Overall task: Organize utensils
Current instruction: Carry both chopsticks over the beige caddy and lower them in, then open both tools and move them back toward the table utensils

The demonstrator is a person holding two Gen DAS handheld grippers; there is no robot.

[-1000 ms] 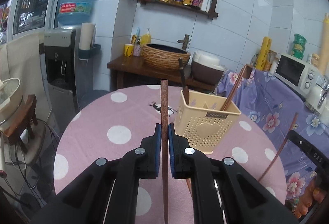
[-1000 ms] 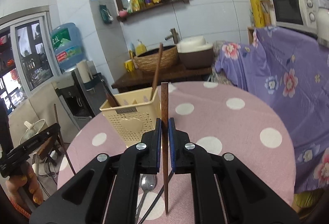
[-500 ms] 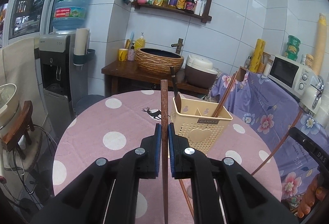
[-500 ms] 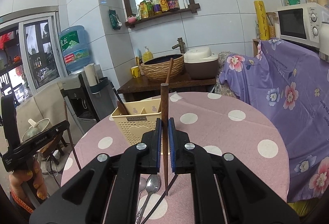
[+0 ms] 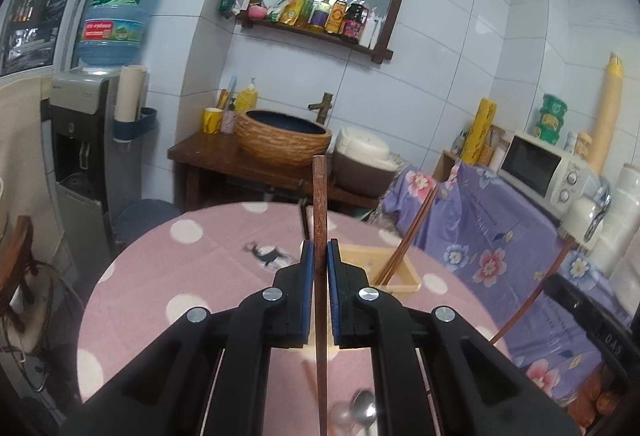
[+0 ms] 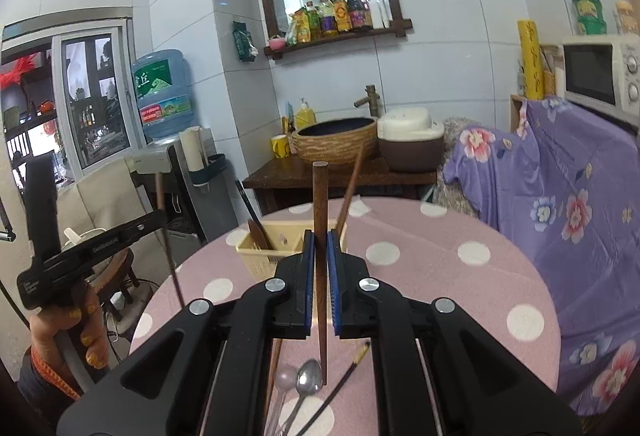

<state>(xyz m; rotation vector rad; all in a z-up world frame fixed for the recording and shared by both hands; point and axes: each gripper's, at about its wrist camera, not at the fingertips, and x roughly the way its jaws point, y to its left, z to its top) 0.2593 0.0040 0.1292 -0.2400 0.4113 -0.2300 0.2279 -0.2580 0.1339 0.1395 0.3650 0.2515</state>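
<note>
Through my left wrist camera, my left tongs (image 5: 320,264) are clenched on a brown wooden chopstick (image 5: 320,211) that stands nearly upright between the blue pads, its blunt end well above them and its thin end running down out of the bottom of the picture. Just beyond the tongs the cream utensil basket (image 5: 400,282) sits on the pink polka-dot tabletop (image 5: 192,276), with another chopstick leaning out of it to the right; most of the basket is hidden behind my tongs. A metal spoon (image 5: 362,410) lies on the cloth below, between the tong arms. Through my right wrist camera, my right tongs (image 6: 320,260) are likewise clamped on a second wooden chopstick (image 6: 320,203), upright, with its lower tip hanging above the tabletop (image 6: 440,276) near two spoons (image 6: 308,382) and a thin dark stick with a gold end (image 6: 352,368) lying on the cloth. The basket (image 6: 264,252) stands just behind the tongs, holding a dark-handled utensil (image 6: 256,228) on its left side and a leaning chopstick on its right. At the left edge my other hand (image 6: 68,332) grips the left tool, its chopstick pointing up.
</note>
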